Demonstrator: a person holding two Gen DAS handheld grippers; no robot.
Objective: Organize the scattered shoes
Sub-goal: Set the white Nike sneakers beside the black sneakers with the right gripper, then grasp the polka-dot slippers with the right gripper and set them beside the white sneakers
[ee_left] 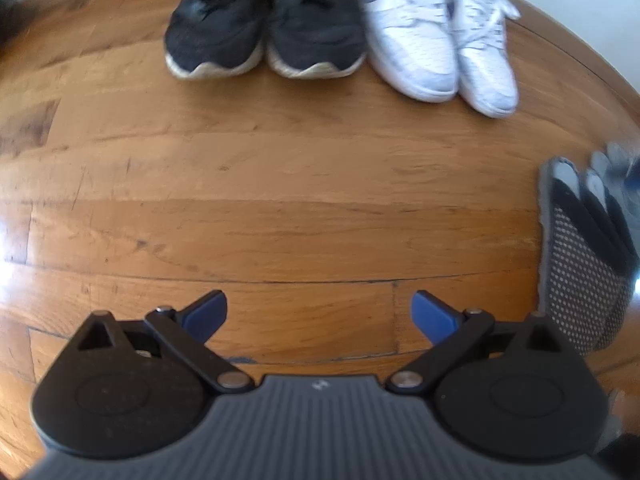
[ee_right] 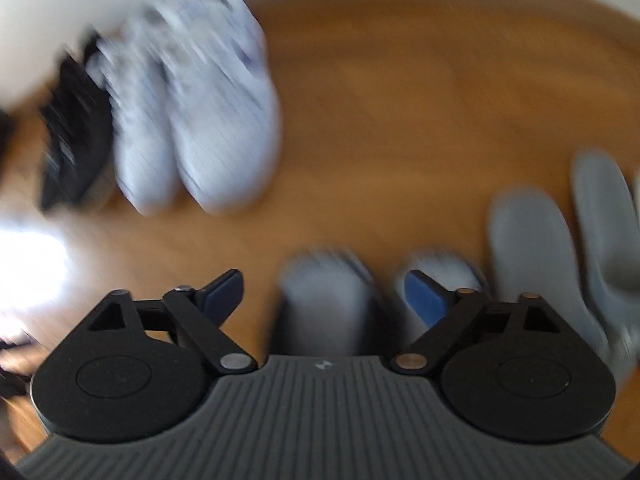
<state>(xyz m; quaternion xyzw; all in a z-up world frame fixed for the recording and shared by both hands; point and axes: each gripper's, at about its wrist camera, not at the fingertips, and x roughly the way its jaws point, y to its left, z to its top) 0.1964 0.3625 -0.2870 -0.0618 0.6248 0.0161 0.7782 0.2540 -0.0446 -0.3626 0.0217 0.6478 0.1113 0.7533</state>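
In the left wrist view a pair of black sneakers (ee_left: 264, 28) stands side by side at the top, toes toward me. A pair of white sneakers (ee_left: 440, 40) stands right beside them. My left gripper (ee_left: 320, 316) hangs open over bare floor with nothing between its fingers. A grey and black mesh shoe (ee_left: 580, 248) lies at the right edge. The right wrist view is blurred. My right gripper (ee_right: 324, 280) is open above a grey-toed shoe (ee_right: 324, 308), whose toe shows between the fingers without touching the pads. A second grey toe (ee_right: 448, 268) sits behind the right finger.
Wooden plank floor (ee_left: 280, 200) lies under everything. In the right wrist view the white pair (ee_right: 200, 112) and a black shoe (ee_right: 76, 132) sit at the upper left near a pale wall. Two pale grey shoes (ee_right: 532, 248) lie at the right. A bright glare patch (ee_right: 32, 264) marks the left.
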